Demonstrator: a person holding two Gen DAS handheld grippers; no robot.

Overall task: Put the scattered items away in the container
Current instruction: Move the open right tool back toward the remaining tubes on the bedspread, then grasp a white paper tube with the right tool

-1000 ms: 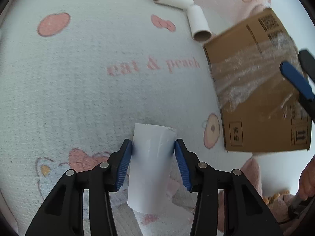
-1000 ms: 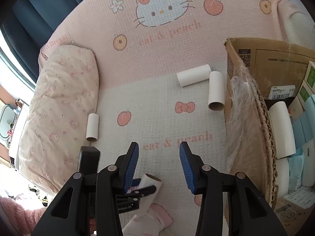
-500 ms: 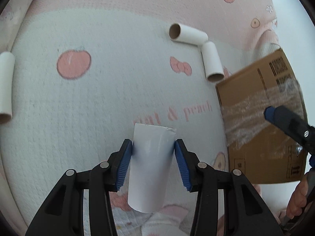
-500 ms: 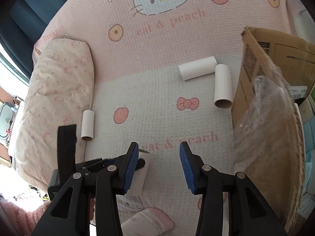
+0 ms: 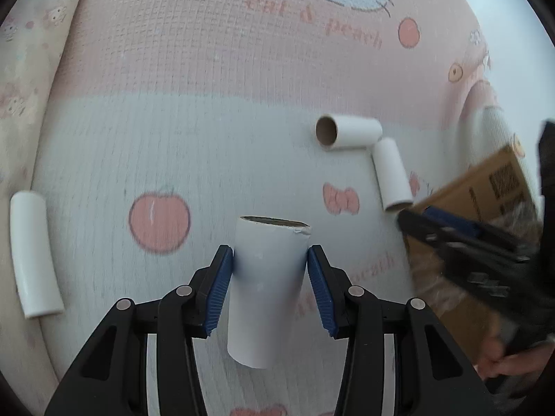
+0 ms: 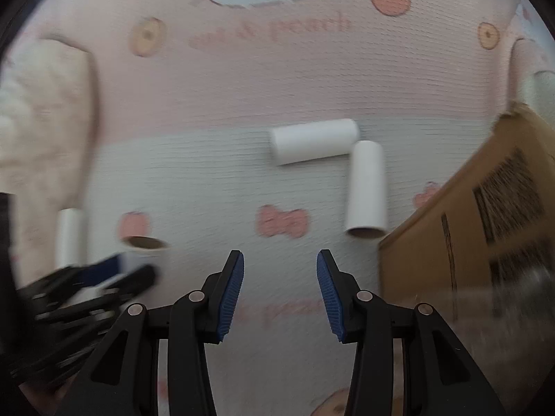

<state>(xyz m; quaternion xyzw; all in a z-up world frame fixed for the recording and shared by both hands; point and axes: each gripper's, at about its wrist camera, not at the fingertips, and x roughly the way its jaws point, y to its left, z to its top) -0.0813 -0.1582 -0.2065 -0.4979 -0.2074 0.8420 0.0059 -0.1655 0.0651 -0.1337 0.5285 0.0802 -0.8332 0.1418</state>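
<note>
Since the earlier frames, both views have swung toward the far side of the blanket: the cat face print now shows at the top of the left wrist view, and the cardboard box has slid to the right edge of both views.

Blanket [image 5: 215, 131]: pink above, white below, printed with peaches and bows; it fills both views.

Pillow [image 6: 41, 111]: pale, patterned, at the left edge of the right wrist view, blurred.

Cardboard box [image 5: 485, 194]: right edge of the left wrist view, partly hidden by the right gripper [image 5: 451, 223]. In the right wrist view the box [image 6: 485, 215] fills the right side, with dark print on its wall.

Left gripper [image 5: 270, 277]: lower centre of its own view, jaws clamped on 1 white cardboard tube [image 5: 267, 291], upright, open end up. In the right wrist view this gripper [image 6: 90, 287] is a blur at lower left.

Right gripper [image 6: 280, 284]: lower centre of its own view, jaws apart, nothing between them.

Loose tubes: 2 lie on the white band at centre right, ends touching at an angle, 1 crosswise [image 5: 348, 132], 1 pointing downward [image 5: 393, 175] just beside the box. A 4th tube [image 5: 33, 253] lies at the left edge, well apart from the others.
</note>
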